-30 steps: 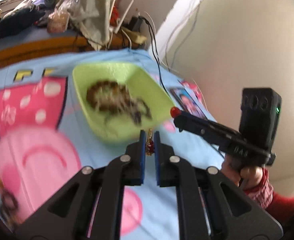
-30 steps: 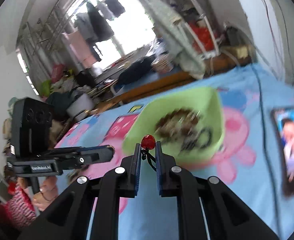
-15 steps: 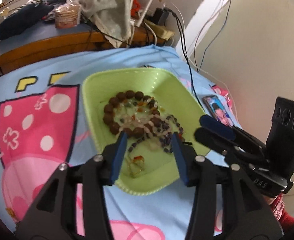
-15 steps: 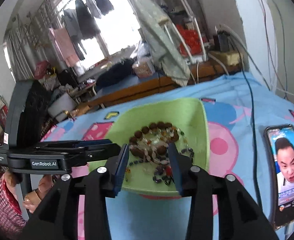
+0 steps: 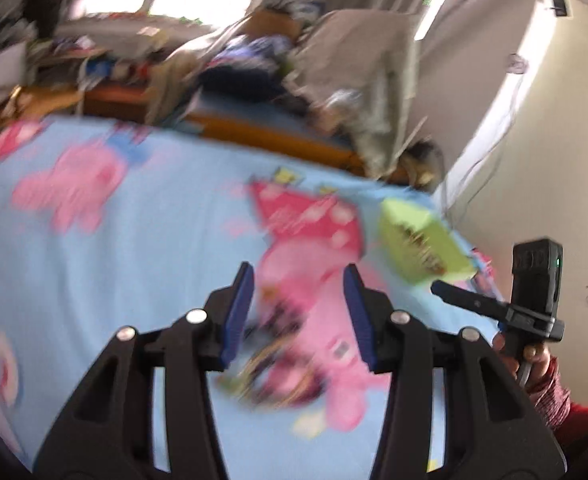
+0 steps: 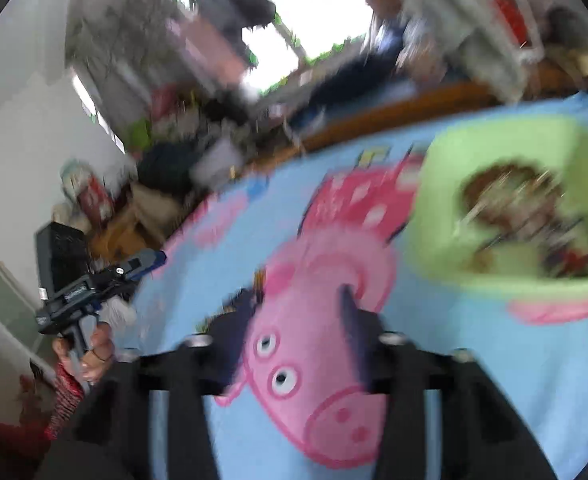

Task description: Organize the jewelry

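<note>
Black fingers (image 5: 238, 312) with blue pads, silver screws; red sleeve (image 5: 550, 392).

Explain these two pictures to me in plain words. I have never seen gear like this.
There is no robot here. A person holds a two-finger gripper in each hand, and each gripper carries a wide-angle camera looking along its fingers. One picture comes from the left gripper, the other from the right gripper. Both are blurred. Below lies a blue cartoon sheet with a green tray on it, holding beaded jewelry. Both grippers' fingers look apart, and nothing is held.
</note>
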Demonstrator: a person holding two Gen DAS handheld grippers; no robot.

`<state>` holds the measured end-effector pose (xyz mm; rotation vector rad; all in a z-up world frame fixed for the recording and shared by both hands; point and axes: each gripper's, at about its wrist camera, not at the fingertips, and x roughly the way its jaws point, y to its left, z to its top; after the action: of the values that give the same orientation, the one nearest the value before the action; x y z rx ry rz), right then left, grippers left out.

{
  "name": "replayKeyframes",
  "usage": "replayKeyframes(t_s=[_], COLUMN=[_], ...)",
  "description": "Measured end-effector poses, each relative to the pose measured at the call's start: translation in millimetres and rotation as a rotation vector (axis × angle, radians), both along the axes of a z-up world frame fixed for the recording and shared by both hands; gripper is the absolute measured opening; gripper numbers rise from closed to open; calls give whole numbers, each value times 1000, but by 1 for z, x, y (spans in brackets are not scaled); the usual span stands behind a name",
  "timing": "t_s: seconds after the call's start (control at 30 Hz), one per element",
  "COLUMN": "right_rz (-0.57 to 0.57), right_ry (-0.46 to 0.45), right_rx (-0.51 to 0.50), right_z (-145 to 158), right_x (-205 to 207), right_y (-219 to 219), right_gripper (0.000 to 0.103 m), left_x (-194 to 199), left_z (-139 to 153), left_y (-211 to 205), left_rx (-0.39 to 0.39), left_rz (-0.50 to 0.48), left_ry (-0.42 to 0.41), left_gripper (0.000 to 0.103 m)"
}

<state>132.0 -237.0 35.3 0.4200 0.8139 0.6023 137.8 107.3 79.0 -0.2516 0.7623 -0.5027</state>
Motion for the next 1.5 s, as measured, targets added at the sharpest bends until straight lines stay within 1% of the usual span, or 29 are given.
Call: replayKeyframes(t_s=[0.07,0.13,0.2,0.27,0.33,0.43,0.47,0.53,0.57,0.6,0.63,0.7,0.77,0.87,0.9,0.97,1.03,1.07,1.1,1.13,1.17,1.2,1.23,1.27,1.33,1.4,1.5], right_rz=[72,114,161,185,195,198,202,214,219,218,211,200,183,141,113,38,-40,-98,-129,-170,-192,-213,-224,-224,-215,-195,-161], right_ry=[31,37,35,45,52,68,72,83,84,78,67,56,43,33,33,43,59,64,62,57,53,47,39,34,20,11,4], right_rx=[-34,-70,-110,-124,-142,-168,-171,-171,-166,-165,-166,-147,-136,-144,-156,-174,-141,-130,-130,-135,-139,-143,-146,-150,-174,-211,-234], right_z=[-11,-14,-15,-16,-19,-28,-29,-31,-33,-32,-30,-26,-24,-24,-26,-30,-34,-34,-33,-31,-30,-28,-26,-25,-26,-28,-31], right_x=[5,7,7,13,21,33,31,30,26,21,13,-5,-26,-58,-66,-82,-93,-100,-104,-109,-113,-116,-119,-121,-122,-122,-119], right_y=[31,52,78,96,110,125,125,128,127,125,120,109,94,69,59,34,5,-12,-19,-29,-32,-35,-38,-36,-33,-28,-22], right_gripper=[0,0,0,0,0,0,0,0,0,0,0,0,0,0,0,0,0,0,0,0,0,0,0,0,0,0,1], left_x=[-10,-21,-29,-33,-34,-38,-38,-36,-34,-33,-33,-36,-43,-59,-66,-74,-78,-79,-78,-78,-78,-78,-78,-78,-77,-76,-74], left_z=[-15,-31,-39,-46,-52,-59,-60,-62,-65,-68,-70,-71,-69,-67,-67,-67,-66,-64,-61,-58,-55,-53,-51,-50,-51,-57,-68], left_y=[7,8,6,2,-4,-5,-4,-6,-9,-11,-13,-17,-23,-39,-47,-57,-68,-75,-85,-92,-102,-109,-120,-130,-150,-170,-184], left_rx=[17,28,38,74,95,105,100,104,117,125,127,110,109,111,116,122,113,111,107,104,102,104,111,119,156,222,298], left_rz=[10,9,-4,-11,-19,-19,-22,-28,-29,-33,-37,-67,-96,-166,-196,-225,-263,-277,-298,-315,-337,-352,-373,-388,-413,-424,-412], left_ry=[21,44,54,49,63,75,75,84,98,113,120,126,114,93,89,90,95,95,93,89,82,77,70,62,49,43,58], left_gripper=[44,44,44,44,44,44,44,29,24,13,4,0,0,0,0,0,0,0,3,11,16,29,40,42,42,42,42])
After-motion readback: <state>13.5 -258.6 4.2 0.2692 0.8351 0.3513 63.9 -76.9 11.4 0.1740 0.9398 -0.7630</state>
